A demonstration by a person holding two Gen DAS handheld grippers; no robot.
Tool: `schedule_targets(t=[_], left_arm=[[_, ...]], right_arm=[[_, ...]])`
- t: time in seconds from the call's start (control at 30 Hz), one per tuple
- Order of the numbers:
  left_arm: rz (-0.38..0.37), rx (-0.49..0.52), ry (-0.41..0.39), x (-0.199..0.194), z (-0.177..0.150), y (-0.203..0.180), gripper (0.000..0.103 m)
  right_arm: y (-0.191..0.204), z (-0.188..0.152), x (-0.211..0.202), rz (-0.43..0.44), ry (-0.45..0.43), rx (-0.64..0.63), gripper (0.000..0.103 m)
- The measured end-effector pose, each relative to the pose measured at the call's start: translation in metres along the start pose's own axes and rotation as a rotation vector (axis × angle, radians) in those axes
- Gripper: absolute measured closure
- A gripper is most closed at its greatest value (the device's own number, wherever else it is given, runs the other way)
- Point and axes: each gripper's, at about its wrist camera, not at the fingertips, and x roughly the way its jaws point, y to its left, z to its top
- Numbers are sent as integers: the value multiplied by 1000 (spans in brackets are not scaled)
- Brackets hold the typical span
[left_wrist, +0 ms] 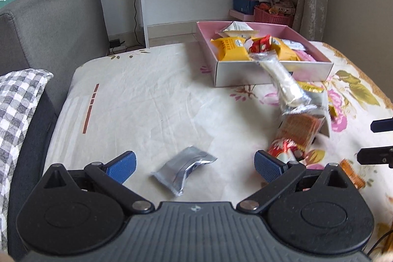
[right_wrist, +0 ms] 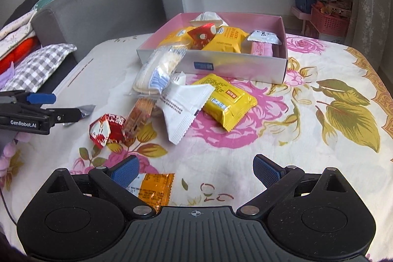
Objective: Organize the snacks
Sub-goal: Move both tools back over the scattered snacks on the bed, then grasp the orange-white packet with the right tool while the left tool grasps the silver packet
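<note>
Left gripper [left_wrist: 194,163] spread wide — silver packet [left_wrist: 183,170] between its fingers; untouched.

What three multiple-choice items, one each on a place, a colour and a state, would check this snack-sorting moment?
1. Where does the silver packet lie?
A. in the box
B. on the cloth between the left gripper's fingers
C. on the shelf

2. What colour is the inside of the box?
A. pink
B. green
C. black

3. How does the right gripper stand?
A. shut on a packet
B. open, holding nothing
C. out of view

Key: 1 B, the left wrist view shows it on the cloth between the spread fingers of the left gripper. 2 A, its inner walls are pink. 3 B, its fingers stand wide apart over the floral cloth.
</note>
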Motion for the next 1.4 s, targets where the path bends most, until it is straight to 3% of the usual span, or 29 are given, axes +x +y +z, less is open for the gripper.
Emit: schedule_targets(t=[0.43, 0.7, 1.1, 1.4], left_arm=[[-64, 123, 54, 26, -19, 13, 0], [-104, 114, 49, 29, -19, 20, 1], [-135, 122, 63, 25, -14, 10, 24], [-155, 143, 70, 22, -11, 3, 49]], right_arm=[[31, -24, 8, 113, 71, -104, 3], [55, -35, 12, 113, 66, -201, 0], [73, -42, 20, 47, 19, -292, 0], [70, -36, 24, 24, 24, -265, 0]])
